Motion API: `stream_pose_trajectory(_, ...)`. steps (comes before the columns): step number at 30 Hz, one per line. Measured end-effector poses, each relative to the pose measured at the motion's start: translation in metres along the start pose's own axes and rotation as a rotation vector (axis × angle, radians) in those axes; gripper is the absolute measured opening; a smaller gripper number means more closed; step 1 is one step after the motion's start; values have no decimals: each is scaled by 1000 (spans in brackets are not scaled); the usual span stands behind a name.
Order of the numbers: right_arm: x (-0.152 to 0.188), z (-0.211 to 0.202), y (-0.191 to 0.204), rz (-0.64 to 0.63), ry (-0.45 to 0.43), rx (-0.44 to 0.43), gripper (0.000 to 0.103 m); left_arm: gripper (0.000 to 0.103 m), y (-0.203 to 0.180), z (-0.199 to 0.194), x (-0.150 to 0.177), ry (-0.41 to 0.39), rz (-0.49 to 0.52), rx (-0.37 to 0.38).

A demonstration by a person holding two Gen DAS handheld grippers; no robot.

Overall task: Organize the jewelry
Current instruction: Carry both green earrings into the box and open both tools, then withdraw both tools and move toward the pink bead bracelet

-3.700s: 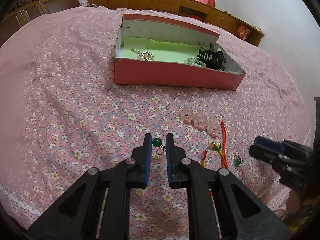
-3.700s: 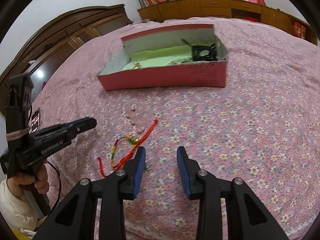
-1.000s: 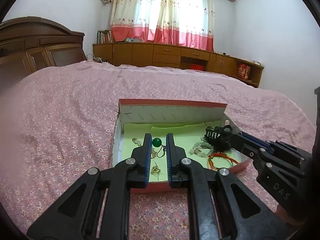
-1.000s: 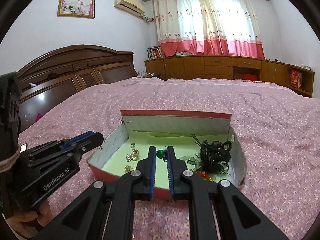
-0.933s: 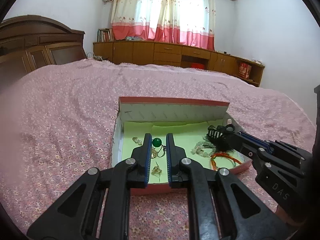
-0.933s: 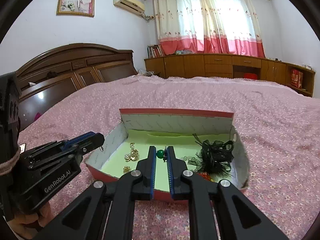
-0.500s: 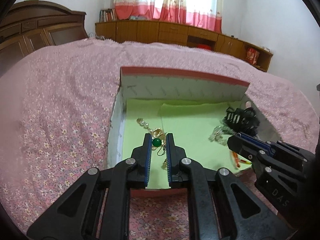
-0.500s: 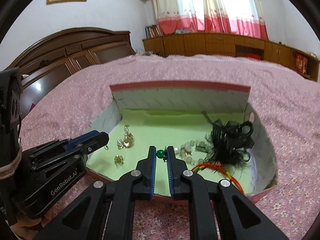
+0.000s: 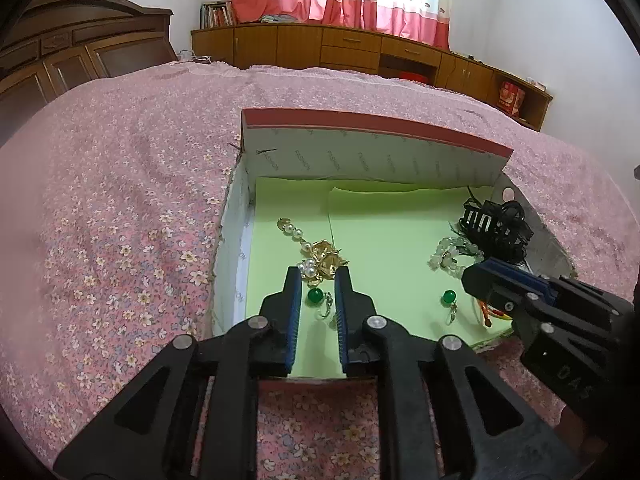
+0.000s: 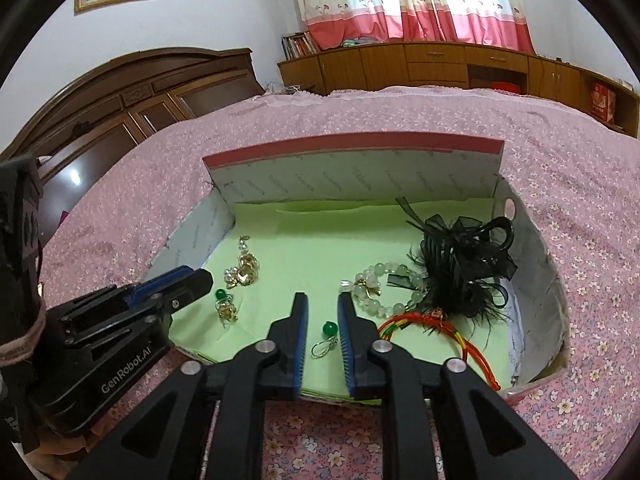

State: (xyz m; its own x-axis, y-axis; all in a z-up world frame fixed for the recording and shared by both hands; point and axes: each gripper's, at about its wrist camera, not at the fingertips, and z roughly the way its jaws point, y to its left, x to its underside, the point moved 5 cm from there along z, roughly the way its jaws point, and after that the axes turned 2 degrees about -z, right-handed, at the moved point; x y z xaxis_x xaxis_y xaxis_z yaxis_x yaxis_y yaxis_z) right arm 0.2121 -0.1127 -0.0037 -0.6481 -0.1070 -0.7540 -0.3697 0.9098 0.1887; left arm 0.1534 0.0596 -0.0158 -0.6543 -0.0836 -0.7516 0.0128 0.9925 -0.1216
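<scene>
A red box [image 9: 372,122] with a green floor lies open on the bed; it also shows in the right wrist view [image 10: 352,152]. My left gripper [image 9: 317,280] is open over its front left part, and a green-bead earring [image 9: 315,297] lies on the floor between the fingers. My right gripper [image 10: 322,308] is open over the front middle, and a second green-bead earring [image 10: 329,328] lies between its fingers. Each earring also shows in the other view, the left one [image 10: 220,294] and the right one [image 9: 449,297].
In the box lie gold and pearl earrings [image 9: 320,260], a pale bead bracelet [image 10: 380,284], a black hair clip [image 10: 460,264] and a red cord bracelet [image 10: 440,324]. The pink flowered bedspread [image 9: 120,220] surrounds the box. Wooden cabinets [image 9: 360,48] line the far wall.
Both grippers have moved lower into the box and opened. Each green-bead earring has dropped from its fingers onto the green floor.
</scene>
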Motion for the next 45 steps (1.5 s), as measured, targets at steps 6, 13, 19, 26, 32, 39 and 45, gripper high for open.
stream_pose_trajectory(6, -8, -23, -1, 16, -53, -16, 23, 15, 1, -18, -1, -12, -13, 22)
stream_pose_trajectory(13, -11, -55, 0, 26, -102, -19, 25, 17, -1, -41, 2, -16, -44, 50)
stream_pose_trajectory(19, -3, -81, -4, 31, -114, -10, 27, 17, -6, -59, 9, 1, -56, 73)
stream_pose_trajectory(26, 15, -105, -9, 34, -105, 10, 27, 17, -21, -74, 17, 36, -49, 106)
stream_pose_trajectory(32, 33, -121, -17, 35, -90, 39, 27, 18, -33, -79, 33, 87, -32, 104)
stream_pose_trajectory(39, 49, -137, -28, 57, -83, 57, 27, 18, -43, -71, 55, 176, -65, 109)
stream_pose_trajectory(45, 62, -143, -39, 87, -72, 66, 28, 23, -53, -70, 68, 219, -95, 131)
